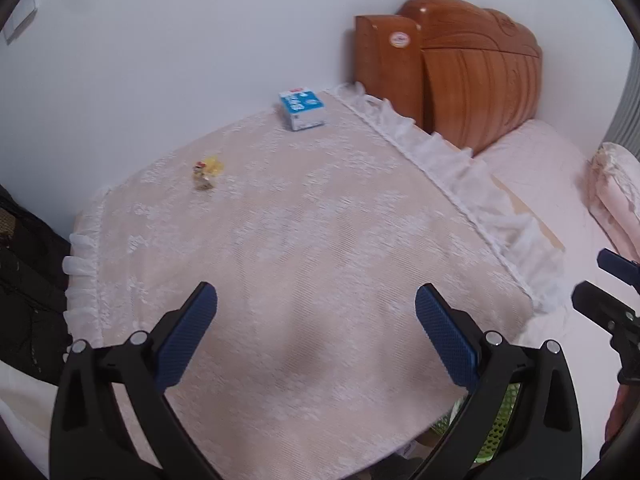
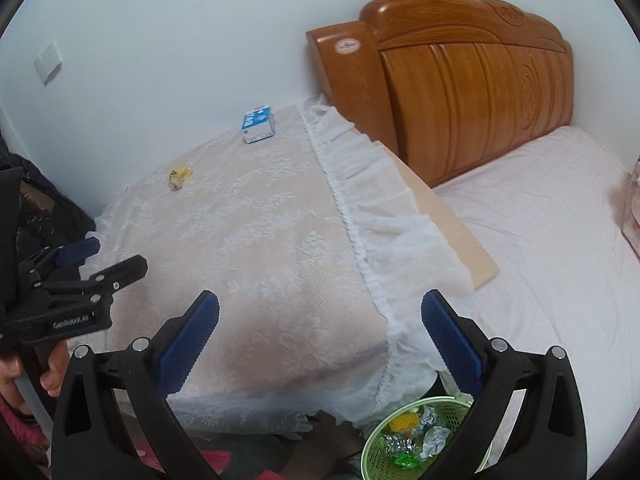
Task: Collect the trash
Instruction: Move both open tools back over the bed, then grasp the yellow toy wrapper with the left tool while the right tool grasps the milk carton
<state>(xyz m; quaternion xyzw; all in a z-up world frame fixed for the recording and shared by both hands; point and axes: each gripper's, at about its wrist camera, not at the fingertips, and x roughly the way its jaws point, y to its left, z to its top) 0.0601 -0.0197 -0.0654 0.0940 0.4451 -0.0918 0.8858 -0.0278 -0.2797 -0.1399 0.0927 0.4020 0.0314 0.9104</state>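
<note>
The left gripper [image 1: 316,332] was seen with its blue-padded fingers [image 1: 186,336] spread wide and nothing between them, held over the near part of the table [image 1: 304,216], which was covered by a lace cloth with a white frill along its edges. The right gripper [image 2: 320,340] was likewise spread apart and empty, poised over the near corner of the same table.

On the table two pieces of trash were seen, well apart from both grippers: a small yellow crumpled wrapper [image 1: 207,176] toward the far left side, and a blue and white carton [image 1: 303,109] standing near the far edge, close to the wall.

Only in the right wrist view was the green basket [image 2: 370,454] shown properly, down beside the near table corner, with crumpled foil and a yellow and a green scrap inside; its right side was hidden by the right gripper's finger. In the left wrist view only a sliver of green mesh was visible behind the finger. The wall switch [image 2: 48,62] was shown clearly in the right view alone.

In each view the other gripper was cut off at the edge. The print on the carton was too blurred to be read. Beyond the table, the wooden headboard [image 2: 472,92] and the bed [image 2: 540,240] were seen in both views.
</note>
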